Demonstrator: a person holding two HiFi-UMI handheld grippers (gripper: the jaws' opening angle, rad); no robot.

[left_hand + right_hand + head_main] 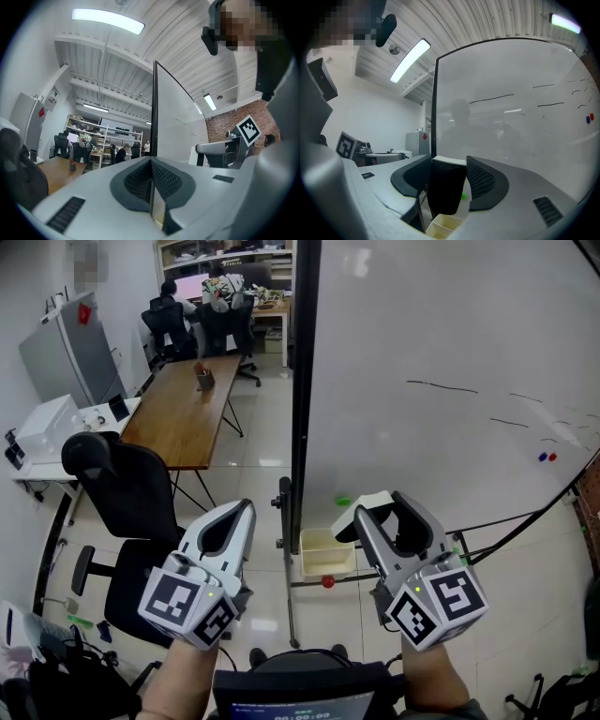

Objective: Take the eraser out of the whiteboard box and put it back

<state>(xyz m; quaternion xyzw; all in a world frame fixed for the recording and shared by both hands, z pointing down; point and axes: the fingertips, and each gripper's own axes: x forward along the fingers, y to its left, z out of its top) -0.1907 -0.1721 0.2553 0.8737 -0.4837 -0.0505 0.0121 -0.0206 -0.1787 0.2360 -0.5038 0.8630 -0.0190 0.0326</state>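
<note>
The eraser [446,187] sits pinched between the jaws of the right gripper [380,507], out of the box, with its long axis upright along the jaws and its white back uppermost. In the head view we see the cream whiteboard box [326,565] at about 7 o'clock from it, lower, by the whiteboard [441,352] edge, so we judge the return runs down and left. The right gripper is the nearer, angled forward. The left gripper [247,507] hangs at 9 o'clock, jaws pressed together on nothing.

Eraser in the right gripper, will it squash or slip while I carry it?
Probably light and blocky: the eraser sits clamped by its sides in the right gripper. Its dark felt-like body likely gives a little and grips the ridged pads, so slipping seems unlikely.
</note>
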